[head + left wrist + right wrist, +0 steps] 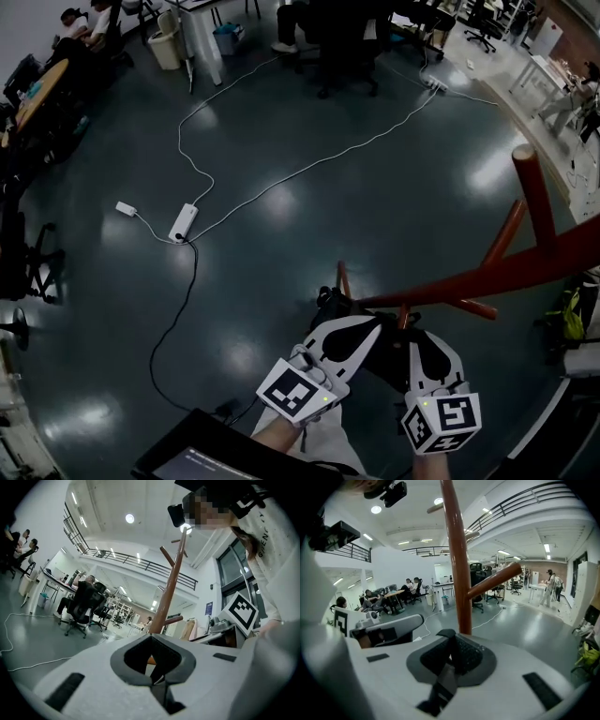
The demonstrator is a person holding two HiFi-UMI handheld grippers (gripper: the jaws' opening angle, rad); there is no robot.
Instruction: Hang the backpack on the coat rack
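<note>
The red-brown coat rack (525,267) leans across the right of the head view, with its short pegs reaching toward my grippers. Both grippers sit side by side right at its pole. The black backpack (380,361) bunches between and under them and is mostly hidden. My left gripper (370,330) is shut on a black strap (161,693); the rack's pole (171,590) rises just beyond its jaws. My right gripper (419,345) is shut on a black webbing strap (445,684), with the pole (457,564) and one peg (494,579) close ahead.
A white power strip (183,222) with long cables lies on the dark floor to the left. Office chairs (337,47) and a bin (167,47) stand at the back, and people sit at desks far left. A yellow-green bag (574,314) lies at the right edge. A dark case (216,455) is at my feet.
</note>
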